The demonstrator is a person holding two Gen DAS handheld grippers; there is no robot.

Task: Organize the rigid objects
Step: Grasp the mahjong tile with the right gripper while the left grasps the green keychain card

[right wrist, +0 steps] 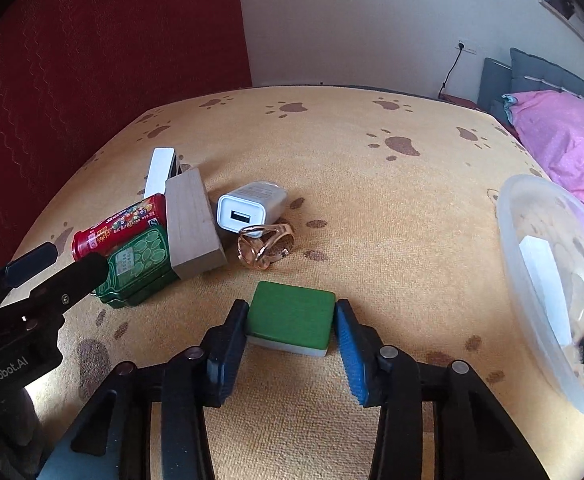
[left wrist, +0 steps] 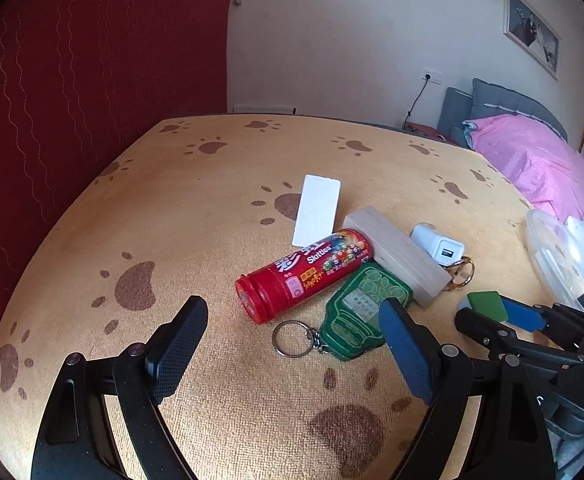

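My right gripper (right wrist: 292,322) is shut on a green mahjong tile (right wrist: 292,314), held between its pads just above the paw-print cloth; the tile also shows in the left wrist view (left wrist: 487,304). My left gripper (left wrist: 292,316) is open and empty, hovering near a red Skittles tube (left wrist: 303,276) and a green keychain tag (left wrist: 365,308) with a metal ring (left wrist: 292,338). Behind them lie a wooden block (left wrist: 395,254), a white USB charger (left wrist: 437,244), a white flat piece (left wrist: 316,210) and a gold ring-shaped piece (right wrist: 266,246).
A clear plastic container (right wrist: 547,280) with a white block and a small black piece inside sits at the right. The table (left wrist: 212,184) carries a yellow paw-print cloth. A red curtain hangs at the left; a bed with pink bedding stands at the right.
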